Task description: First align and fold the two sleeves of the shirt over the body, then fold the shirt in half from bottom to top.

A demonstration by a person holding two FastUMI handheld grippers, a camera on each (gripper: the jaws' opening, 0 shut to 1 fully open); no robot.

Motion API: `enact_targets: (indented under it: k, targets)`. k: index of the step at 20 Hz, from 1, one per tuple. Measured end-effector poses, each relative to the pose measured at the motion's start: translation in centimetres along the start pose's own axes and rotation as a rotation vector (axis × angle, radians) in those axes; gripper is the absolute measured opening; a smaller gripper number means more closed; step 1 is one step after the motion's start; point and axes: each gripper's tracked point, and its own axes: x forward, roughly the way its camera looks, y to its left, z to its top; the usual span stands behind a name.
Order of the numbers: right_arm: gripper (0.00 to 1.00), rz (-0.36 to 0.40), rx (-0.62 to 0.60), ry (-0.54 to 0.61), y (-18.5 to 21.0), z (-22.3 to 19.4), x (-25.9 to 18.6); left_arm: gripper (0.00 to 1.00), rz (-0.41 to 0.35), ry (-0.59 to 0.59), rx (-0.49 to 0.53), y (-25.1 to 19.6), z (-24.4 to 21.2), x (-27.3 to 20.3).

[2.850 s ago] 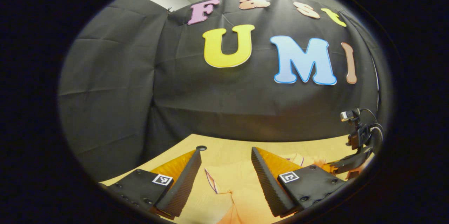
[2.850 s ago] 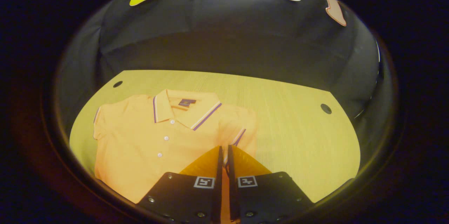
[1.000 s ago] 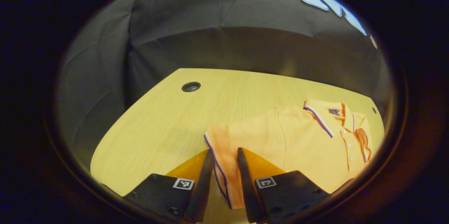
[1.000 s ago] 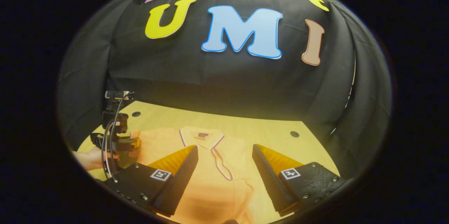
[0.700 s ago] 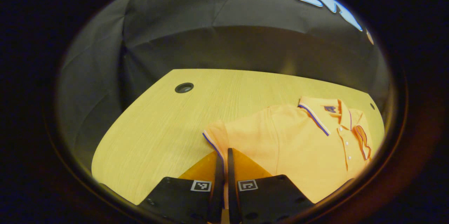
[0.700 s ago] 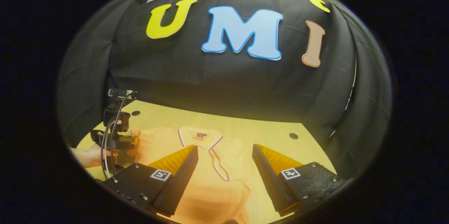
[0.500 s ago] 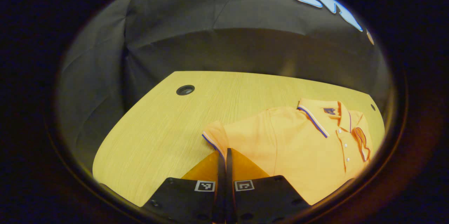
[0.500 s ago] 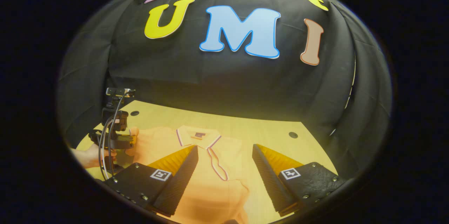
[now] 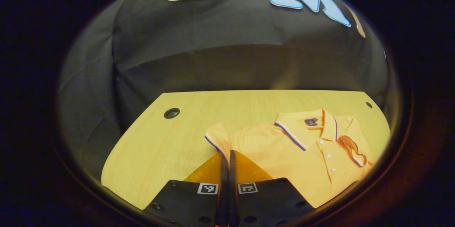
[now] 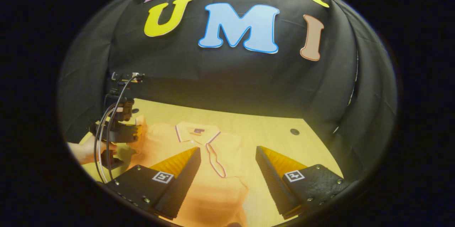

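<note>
Two grippers are at work, and only one has hold of cloth. In the left gripper view, the left gripper [image 9: 227, 159] is pressed together on the cuff of the near sleeve [image 9: 217, 140], which is lifted slightly off the table [image 9: 160, 148]. Beyond its tips, the shirt [image 9: 284, 156] lies flat on the table, its body stretching away to the right of the pinch, collar [image 9: 305, 127] toward the back wall. The far sleeve [image 9: 353, 150] is already laid over the chest beside the buttons.

In the right gripper view, the right gripper [image 10: 227, 164] is spread wide and holds nothing (it hangs over the shirt's lower body). The left gripper is seen there at the shirt's left edge, held by a hand [image 10: 83, 150].

Judged from this, the pinched sleeve must be carried rightward, across the shirt's long axis, and laid over the body; the left gripper is the nearer one for it.
</note>
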Motion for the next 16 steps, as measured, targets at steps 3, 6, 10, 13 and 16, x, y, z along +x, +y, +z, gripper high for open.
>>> enact_targets:
  k: [3, 6, 10, 13, 16]
  targets:
    - [0.98, -0.026, 0.003, 0.004, -0.7, -0.6, -0.4, 0.05, -0.036, 0.01, 0.017, -2.2, 0.1, 0.0]
    - [0.97, -0.053, 0.026, 0.009, -1.2, -1.3, -0.3, 0.06, -0.075, 0.021, 0.064, -4.1, -0.4, 0.0]
    - [0.98, -0.052, 0.057, 0.029, -1.4, -2.6, -0.2, 0.09, -0.104, 0.042, 0.108, -5.7, -0.9, -0.3]
    - [0.98, -0.041, 0.05, 0.044, -1.7, -3.3, -0.3, 0.12, -0.12, 0.056, 0.102, -6.2, -1.2, -0.7]
    - [0.96, -0.034, 0.042, 0.045, -2.3, -3.7, -0.6, 0.24, -0.153, 0.075, 0.095, -7.2, -1.7, -1.5]
